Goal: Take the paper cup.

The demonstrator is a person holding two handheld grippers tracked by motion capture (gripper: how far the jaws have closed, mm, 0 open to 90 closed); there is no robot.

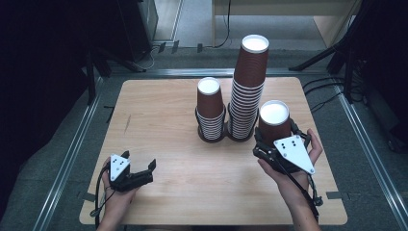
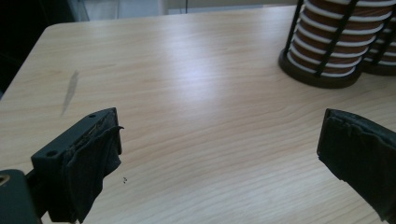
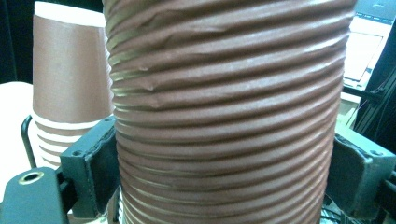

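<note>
A brown ribbed paper cup [image 1: 274,120] stands upside down, white base up, at the right of the wooden table [image 1: 163,125]. My right gripper [image 1: 278,139] is shut on the cup; its ribbed wall [image 3: 224,93] sits between both pads in the right gripper view, with the right gripper [image 3: 224,163] pressing on either side. Just left of it are two stacks of upturned brown cups in black wire holders: a short stack [image 1: 210,108] and a tall stack [image 1: 249,82]. My left gripper [image 1: 139,160] rests open near the table's front left, nothing between its jaws [image 2: 219,135].
The short stack's black holder [image 2: 327,42] is at the far right of the left gripper view. A cup stack [image 3: 70,79] stands behind the held cup. Grey floor, cables and dark stands surround the table. Bare wood spreads across the table's left half.
</note>
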